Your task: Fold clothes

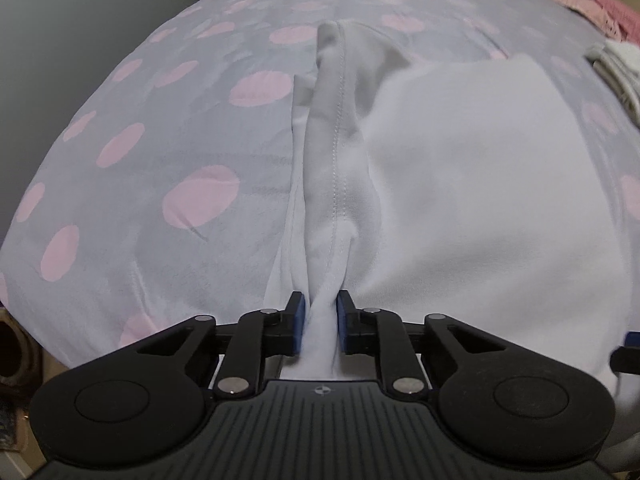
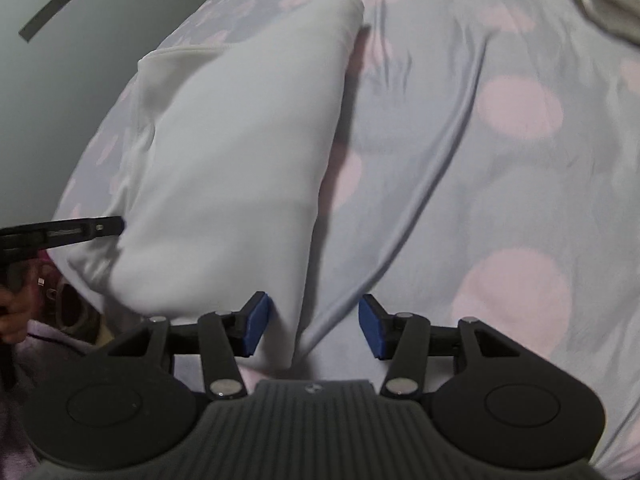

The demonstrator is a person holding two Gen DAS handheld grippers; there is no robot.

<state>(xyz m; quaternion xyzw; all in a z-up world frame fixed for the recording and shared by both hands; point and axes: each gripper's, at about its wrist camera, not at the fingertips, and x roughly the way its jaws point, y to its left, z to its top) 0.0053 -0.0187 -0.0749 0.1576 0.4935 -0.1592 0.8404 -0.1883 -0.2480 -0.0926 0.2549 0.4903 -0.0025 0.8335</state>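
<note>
Pinching the white garment (image 1: 460, 184), left tongs (image 1: 321, 326) clamp; right tongs (image 2: 311, 326) gape.

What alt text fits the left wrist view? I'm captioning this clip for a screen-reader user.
The left tongs are shut on a bunched, stitched edge of a white garment, which stretches away over a grey bedspread with pink dots. A pink item and a folded pale cloth lie at the far right.
</note>
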